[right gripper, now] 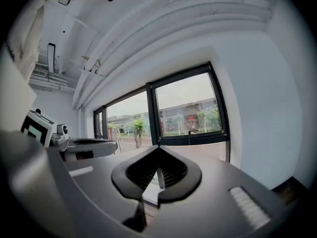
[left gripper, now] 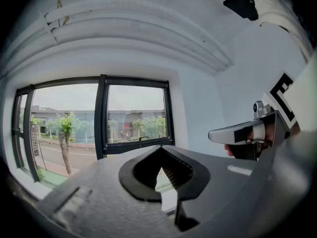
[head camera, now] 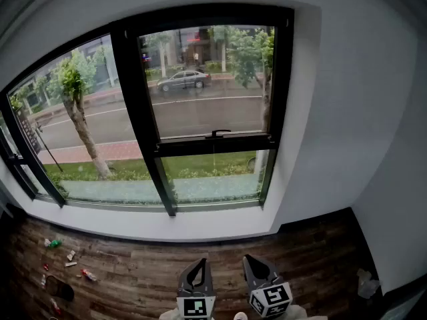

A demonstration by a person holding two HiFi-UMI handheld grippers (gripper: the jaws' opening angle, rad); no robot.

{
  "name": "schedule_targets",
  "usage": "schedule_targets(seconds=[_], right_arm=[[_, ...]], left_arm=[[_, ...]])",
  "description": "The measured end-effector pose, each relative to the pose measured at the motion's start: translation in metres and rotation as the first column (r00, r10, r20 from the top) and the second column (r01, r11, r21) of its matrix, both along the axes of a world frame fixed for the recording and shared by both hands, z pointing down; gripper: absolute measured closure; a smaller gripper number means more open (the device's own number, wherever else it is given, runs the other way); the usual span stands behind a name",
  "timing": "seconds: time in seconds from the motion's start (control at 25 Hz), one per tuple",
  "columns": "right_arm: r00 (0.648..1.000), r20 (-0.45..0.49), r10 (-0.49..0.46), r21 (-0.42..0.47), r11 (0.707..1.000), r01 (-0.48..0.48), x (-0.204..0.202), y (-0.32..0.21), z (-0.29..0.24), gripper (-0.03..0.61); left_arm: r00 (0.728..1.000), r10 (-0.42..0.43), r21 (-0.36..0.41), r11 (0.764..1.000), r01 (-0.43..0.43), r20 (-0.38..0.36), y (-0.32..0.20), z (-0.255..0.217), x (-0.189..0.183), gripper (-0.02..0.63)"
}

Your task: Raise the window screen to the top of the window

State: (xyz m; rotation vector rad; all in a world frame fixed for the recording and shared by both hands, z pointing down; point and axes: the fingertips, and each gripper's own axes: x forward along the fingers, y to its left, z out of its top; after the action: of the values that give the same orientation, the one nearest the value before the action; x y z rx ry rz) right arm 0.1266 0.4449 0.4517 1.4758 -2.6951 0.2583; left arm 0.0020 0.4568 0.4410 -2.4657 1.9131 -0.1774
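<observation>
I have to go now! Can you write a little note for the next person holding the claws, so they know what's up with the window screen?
Left claw: shut, empty, low over the wood floor, away from the window.
Right claw: shut, empty, beside the left one.
Screen: its black crossbar with the small handle sits about halfway up the right-hand pane. The mesh is too fine to make out.
Done: nothing yet; neither claw touches the handle.
Left: reach the handle, grip it, and push the crossbar up to the top of the frame.
</observation>
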Motion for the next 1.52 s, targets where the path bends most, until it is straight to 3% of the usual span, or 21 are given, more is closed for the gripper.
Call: schedule_targets(seconds=[0.32,0.64,0.84,1.2,1.52], right_arm=[[0.999,0.034,0.003,0.003,1.0,-0.003,0.014,-0.013,0.001,0.574],[0.996,0.087,0.031,0.003,1.0,-0.031,0.068,-0.033,0.0,0.574],[0.992,0.122,0.032,0.008,0.999,-0.033,0.082,-0.048,-0.002,0.574],[0.993,0.12,0.005,0.018,1.0,-0.007,0.061,-0.088,0.001,0.574],[0.994,0.081,0.07,-0.018,0.998,-0.068,0.041,-0.175,0.026,0.574]], left_arm=[[1.0,-0.019,-0.003,1.0,0.019,-0.003,-0.017,0.002,0.01,0.612],[1.0,-0.023,0.005,1.0,0.023,0.021,-0.029,-0.001,0.056,0.611],[0.999,-0.022,-0.016,1.0,0.023,0.03,-0.034,0.006,0.074,0.611],[0.999,-0.052,-0.017,0.998,0.053,0.016,-0.077,0.012,0.052,0.611],[1.0,-0.004,-0.036,0.999,0.004,0.001,-0.173,0.041,0.028,0.611]])
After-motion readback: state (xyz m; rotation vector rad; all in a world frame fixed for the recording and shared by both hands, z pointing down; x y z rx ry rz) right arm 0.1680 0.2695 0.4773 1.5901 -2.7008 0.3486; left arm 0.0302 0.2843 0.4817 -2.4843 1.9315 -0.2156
